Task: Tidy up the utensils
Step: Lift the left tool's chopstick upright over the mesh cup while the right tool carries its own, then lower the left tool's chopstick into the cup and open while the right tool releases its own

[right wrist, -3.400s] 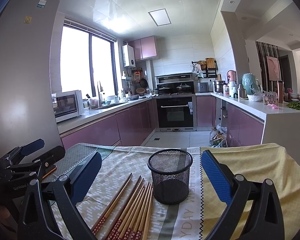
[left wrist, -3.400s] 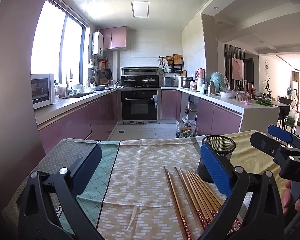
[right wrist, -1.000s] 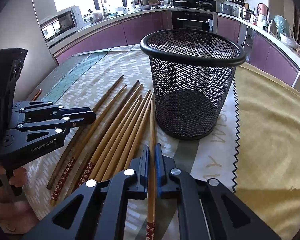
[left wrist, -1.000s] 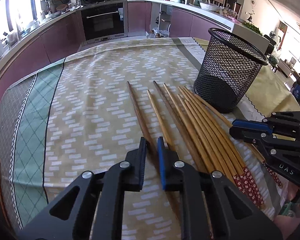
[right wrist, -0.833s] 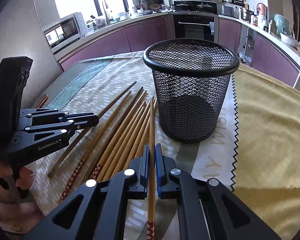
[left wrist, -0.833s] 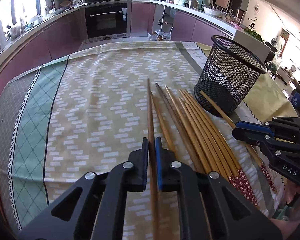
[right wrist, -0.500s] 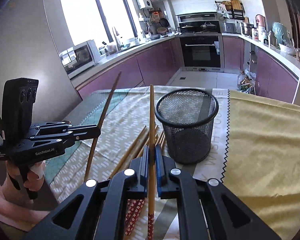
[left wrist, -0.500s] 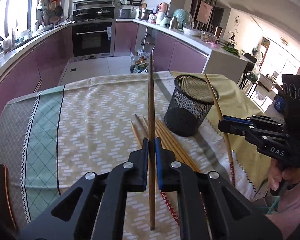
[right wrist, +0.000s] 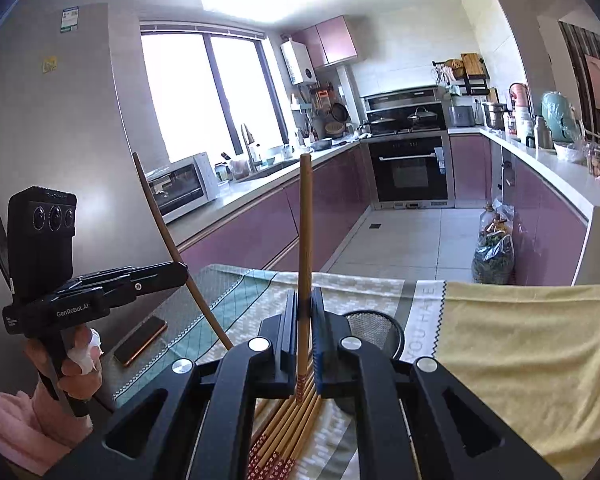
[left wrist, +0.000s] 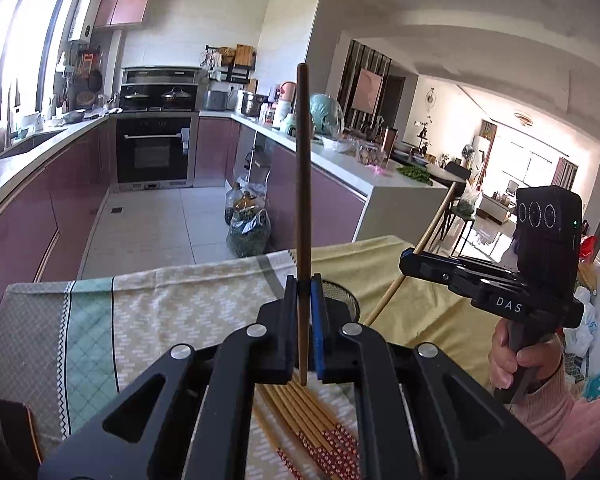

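Left wrist view: the left gripper (left wrist: 303,292) is seen pressed tight on a dark brown chopstick (left wrist: 302,184). The stick is held upright between the blue pads, high over the table. Its top end is seen in front of the kitchen counter far behind. Off to the right, the right gripper (left wrist: 410,258) is gripped by a hand (left wrist: 516,360) in a pink sleeve, and a light chopstick (left wrist: 416,254) is pinched in it at a slant.

Right wrist view: the right gripper (right wrist: 305,304) is clamped on the light chopstick (right wrist: 305,240), which is held straight up. The left gripper (right wrist: 182,270) is seen at the left with the dark chopstick (right wrist: 168,240) leaning in it.

More chopsticks (right wrist: 288,428) are left lying in a row on the patterned tablecloth (right wrist: 372,292), their red patterned ends toward the cameras. The black mesh holder (right wrist: 374,326) is stood on the cloth just behind them, mostly hidden by the grippers. A phone (right wrist: 140,340) is laid flat on the cloth near the left hand (right wrist: 76,364).
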`<act>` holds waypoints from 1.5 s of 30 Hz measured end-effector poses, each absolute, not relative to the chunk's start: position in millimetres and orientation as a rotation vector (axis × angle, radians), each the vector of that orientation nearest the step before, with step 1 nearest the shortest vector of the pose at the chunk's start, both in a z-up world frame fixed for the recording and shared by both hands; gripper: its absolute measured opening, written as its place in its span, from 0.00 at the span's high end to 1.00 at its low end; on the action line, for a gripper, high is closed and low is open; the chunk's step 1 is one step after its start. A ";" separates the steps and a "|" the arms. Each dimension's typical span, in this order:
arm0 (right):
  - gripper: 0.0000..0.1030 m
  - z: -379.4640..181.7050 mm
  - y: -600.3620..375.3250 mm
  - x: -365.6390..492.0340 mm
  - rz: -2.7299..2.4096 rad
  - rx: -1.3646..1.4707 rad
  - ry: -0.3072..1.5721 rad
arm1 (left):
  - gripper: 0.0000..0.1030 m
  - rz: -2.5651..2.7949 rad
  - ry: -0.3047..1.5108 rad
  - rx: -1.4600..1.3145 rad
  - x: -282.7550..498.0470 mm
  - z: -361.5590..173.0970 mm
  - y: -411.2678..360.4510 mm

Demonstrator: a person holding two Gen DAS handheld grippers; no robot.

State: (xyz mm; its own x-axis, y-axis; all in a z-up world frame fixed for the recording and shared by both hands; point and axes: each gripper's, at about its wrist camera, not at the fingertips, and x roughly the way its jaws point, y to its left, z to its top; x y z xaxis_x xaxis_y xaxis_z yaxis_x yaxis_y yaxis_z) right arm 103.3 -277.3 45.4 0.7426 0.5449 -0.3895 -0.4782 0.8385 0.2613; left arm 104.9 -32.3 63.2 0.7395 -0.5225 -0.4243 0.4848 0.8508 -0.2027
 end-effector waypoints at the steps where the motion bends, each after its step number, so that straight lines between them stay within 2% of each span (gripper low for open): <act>1: 0.95 51.3 -278.6 106.0 0.558 0.147 0.459 | 0.93 -0.558 0.476 -0.084 107.4 69.8 -35.6; 6: 0.95 72.4 -290.9 119.3 0.520 0.143 0.401 | 0.93 -0.570 0.427 -0.086 121.3 96.4 -58.0; 10: 0.95 75.9 -298.4 133.5 0.486 0.142 0.387 | 0.93 -0.577 0.455 -0.069 139.5 97.9 -77.9; 15: 0.95 55.8 -295.9 157.7 0.482 0.129 0.473 | 0.93 -0.566 0.543 -0.034 162.6 72.7 -100.9; 25: 0.94 -0.3 -269.2 195.4 0.511 0.079 0.728 | 0.93 -0.564 0.715 0.016 203.6 -12.7 -113.8; 34: 0.93 -6.7 -262.0 207.3 0.477 0.088 0.754 | 0.92 -0.536 0.734 0.007 222.1 -22.0 -113.7; 37: 0.91 -8.2 -260.1 205.9 0.463 0.093 0.753 | 0.88 -0.519 0.727 0.012 221.3 -24.0 -113.7; 38: 0.91 -8.4 -260.6 205.7 0.461 0.097 0.751 | 0.82 -0.512 0.722 0.017 220.3 -25.2 -112.7; 40: 0.85 -8.2 -262.1 203.6 0.451 0.106 0.745 | 0.73 -0.494 0.709 0.022 217.1 -25.5 -111.5; 41: 0.80 -7.4 -263.7 203.0 0.451 0.112 0.740 | 0.72 -0.488 0.701 0.025 214.6 -25.4 -110.3; 45: 0.78 -6.7 -265.5 193.5 0.447 0.116 0.721 | 0.68 -0.463 0.672 0.030 204.9 -23.7 -106.3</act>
State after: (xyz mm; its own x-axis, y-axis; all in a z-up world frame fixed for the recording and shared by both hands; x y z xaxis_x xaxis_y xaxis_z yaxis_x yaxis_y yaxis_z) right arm 193.5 -265.5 -6.7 0.6615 0.4338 -0.6118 -0.3548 0.8997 0.2543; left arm 204.9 -106.3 -23.7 0.6854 -0.4033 -0.6063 0.4226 0.8984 -0.1198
